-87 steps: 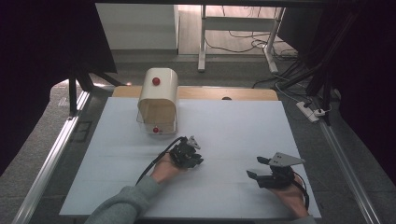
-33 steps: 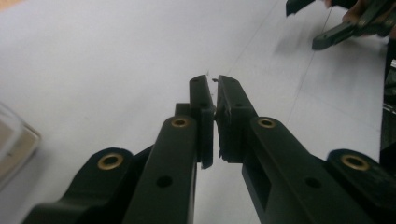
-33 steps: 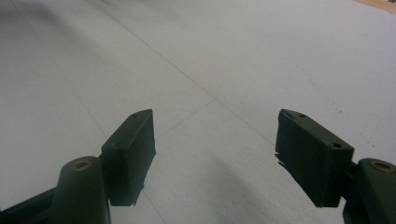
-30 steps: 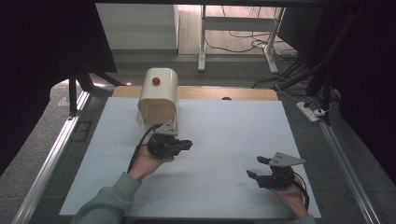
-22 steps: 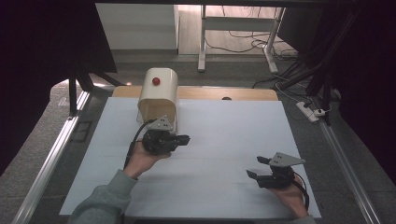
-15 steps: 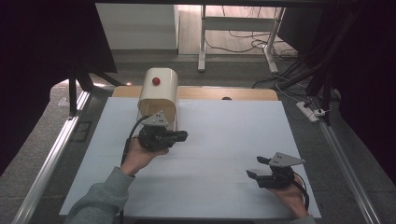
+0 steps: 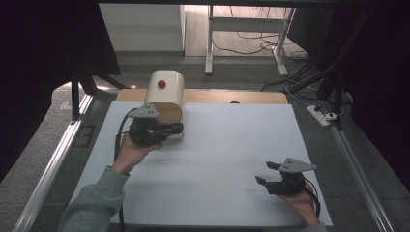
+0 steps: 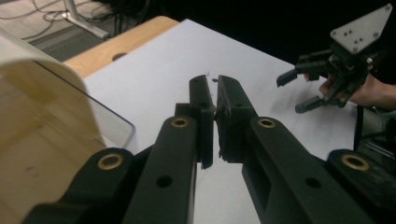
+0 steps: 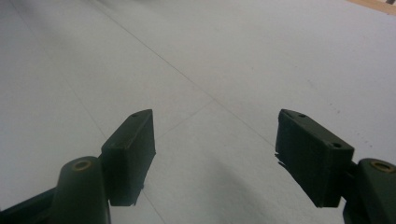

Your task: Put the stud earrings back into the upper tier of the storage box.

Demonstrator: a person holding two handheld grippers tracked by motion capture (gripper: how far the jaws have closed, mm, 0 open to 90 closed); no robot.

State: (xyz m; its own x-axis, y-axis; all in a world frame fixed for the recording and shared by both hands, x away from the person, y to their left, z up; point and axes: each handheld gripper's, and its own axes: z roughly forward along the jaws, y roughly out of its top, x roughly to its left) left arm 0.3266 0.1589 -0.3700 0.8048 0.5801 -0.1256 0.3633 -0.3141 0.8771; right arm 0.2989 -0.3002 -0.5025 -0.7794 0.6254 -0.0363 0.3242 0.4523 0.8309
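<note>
Since the earlier frames, the left gripper (image 7: 169, 129) has travelled from mid-desk up to the bread box (image 7: 166, 99), its jaws pressed together on nothing just beside the box's front; the right gripper (image 7: 268, 173) has stayed near the desk's (image 7: 232, 145) near right corner, jaws spread apart.

Cream, with a rounded top, a red knob (image 7: 161, 84) and a clear curved front panel (image 8: 100, 123) over a wooden inside, the box stands at the far left edge. Its long axis runs front to back, the opening facing the person.
</note>
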